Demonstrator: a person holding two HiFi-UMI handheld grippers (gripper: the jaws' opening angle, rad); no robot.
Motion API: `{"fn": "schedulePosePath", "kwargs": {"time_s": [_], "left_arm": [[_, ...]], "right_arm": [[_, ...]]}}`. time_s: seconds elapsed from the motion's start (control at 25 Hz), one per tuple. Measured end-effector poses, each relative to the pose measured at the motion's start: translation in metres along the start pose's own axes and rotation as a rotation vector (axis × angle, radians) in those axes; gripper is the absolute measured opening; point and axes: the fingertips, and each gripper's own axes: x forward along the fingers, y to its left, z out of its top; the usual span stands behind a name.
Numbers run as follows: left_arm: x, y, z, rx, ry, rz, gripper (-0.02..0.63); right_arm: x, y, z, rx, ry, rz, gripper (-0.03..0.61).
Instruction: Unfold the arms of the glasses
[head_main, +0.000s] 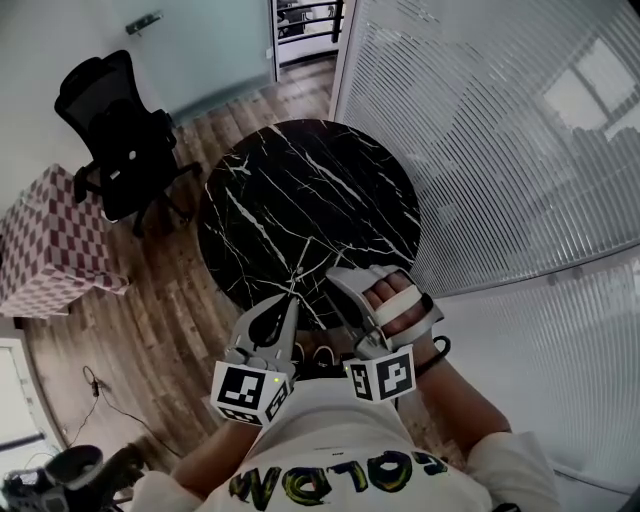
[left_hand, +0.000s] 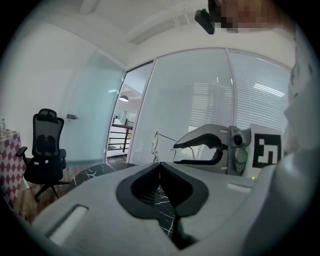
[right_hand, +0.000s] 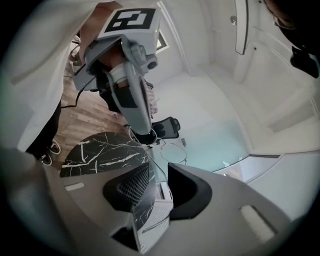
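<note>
Thin wire-framed glasses (head_main: 298, 272) hang over the near edge of the round black marble table (head_main: 300, 190). My left gripper (head_main: 294, 297) is shut on the glasses, and in the left gripper view a lens rim (left_hand: 156, 142) rises just beyond its closed tips (left_hand: 160, 167). In the right gripper view the left gripper (right_hand: 149, 135) pinches the frame, with a lens (right_hand: 173, 151) sticking out past it and a thin arm running down toward my right jaws. My right gripper (right_hand: 160, 180) stands open close beside the glasses, its pads not pressing on anything. It also shows open as the right gripper (left_hand: 176, 154) and the right gripper (head_main: 338, 295).
A black office chair (head_main: 120, 150) and a red-and-white chequered block (head_main: 50, 240) stand on the wooden floor to the left of the table. A glass wall with blinds (head_main: 500, 150) runs along the right. A cable (head_main: 100, 395) lies on the floor at lower left.
</note>
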Motion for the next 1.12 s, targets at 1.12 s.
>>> {"fn": "schedulePosePath", "kwargs": {"time_s": [1.12], "left_arm": [[-0.005, 0.017, -0.001, -0.007, -0.033, 0.043, 0.006]], "right_arm": [[0.004, 0.038, 0.001, 0.031, 0.071, 0.071, 0.027]]}}
